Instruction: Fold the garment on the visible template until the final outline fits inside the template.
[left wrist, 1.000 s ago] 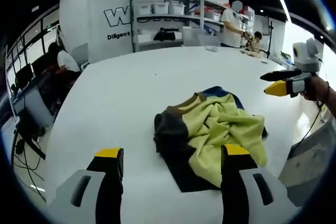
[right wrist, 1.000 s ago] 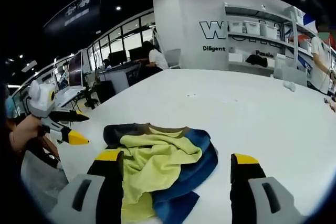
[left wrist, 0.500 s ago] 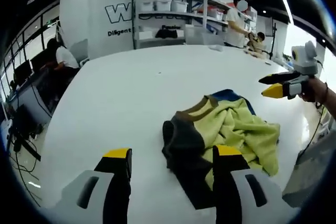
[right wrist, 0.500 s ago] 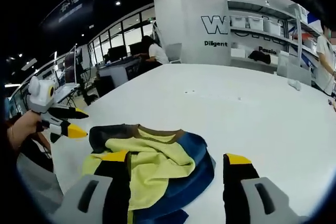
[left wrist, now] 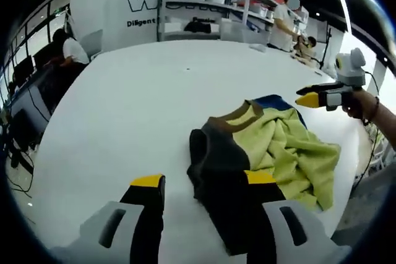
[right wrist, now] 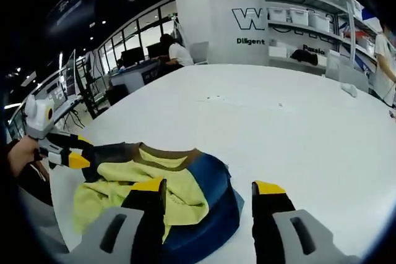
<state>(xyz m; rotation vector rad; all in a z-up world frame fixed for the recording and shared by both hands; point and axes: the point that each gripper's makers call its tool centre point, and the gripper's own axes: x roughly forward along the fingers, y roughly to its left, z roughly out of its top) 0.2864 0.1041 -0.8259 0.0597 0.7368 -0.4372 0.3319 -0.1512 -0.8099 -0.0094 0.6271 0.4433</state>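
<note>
The crumpled sweater [left wrist: 263, 153] lies on the white worktop [left wrist: 136, 109] between both spread, empty claws; the left claw [left wrist: 201, 183] straddles its dark near edge.

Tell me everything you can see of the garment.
The garment is a soft knit top, crumpled in a loose heap on the white table. It has yellow-green, dark grey-brown and blue panels, and a brown ribbed neckline shows on top. It is not folded; wrinkles run all through the yellow part. In the left gripper view the dark part lies between the left tongs. In the right gripper view the right tongs are open over its blue edge. Actual contact is unclear.
</note>
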